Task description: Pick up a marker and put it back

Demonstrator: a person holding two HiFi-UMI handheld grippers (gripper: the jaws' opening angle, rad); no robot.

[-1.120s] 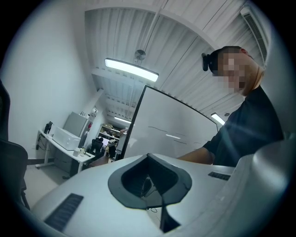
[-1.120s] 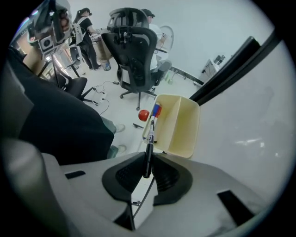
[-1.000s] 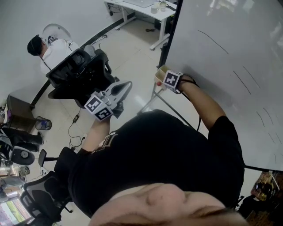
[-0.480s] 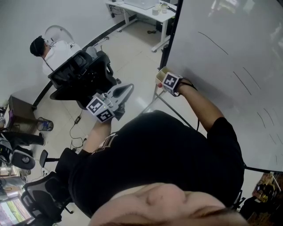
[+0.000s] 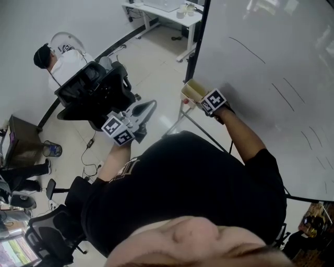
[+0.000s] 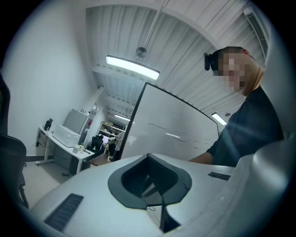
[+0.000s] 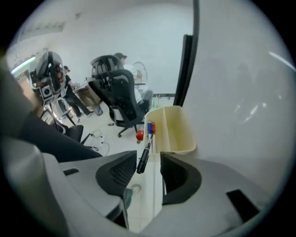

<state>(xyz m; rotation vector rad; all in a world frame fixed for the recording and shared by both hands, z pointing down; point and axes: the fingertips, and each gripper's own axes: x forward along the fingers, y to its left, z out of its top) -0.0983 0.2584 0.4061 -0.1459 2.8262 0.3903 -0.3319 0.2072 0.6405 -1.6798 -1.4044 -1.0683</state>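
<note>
Right gripper (image 7: 150,169) points down at a beige marker tray (image 7: 178,134) fixed at the lower left edge of the whiteboard (image 5: 271,78). Its fingers (image 7: 178,173) are released; they've just been opening. A black marker (image 7: 143,157) stands btwn them, slanted, near end close by the left-hand finger. Can't tell if it touches that pad. The right-hand finger is clear of it, so no grip on the marker. Marker's far end reaches the tray's near left corner, right by blue and red caps (image 7: 150,128) in the tray's narrow left compartment. Can't tell whether the end sits inside the tray.

Left gripper (image 6: 148,159) is held out to the left, well apart from the tray, angled a bit upward. Its fingers are clenched together, tip to tip, w/ nothing btwn them.

Head view: the person's right forearm runs along the whiteboard's lower edge. Thin dark strokes (image 5: 248,43) show on the board. Bkgd: a black office chair (image 5: 94,88) to the far left, a seated person (image 5: 62,57) beyond it, a white tabletop (image 5: 167,8) at the far end.
</note>
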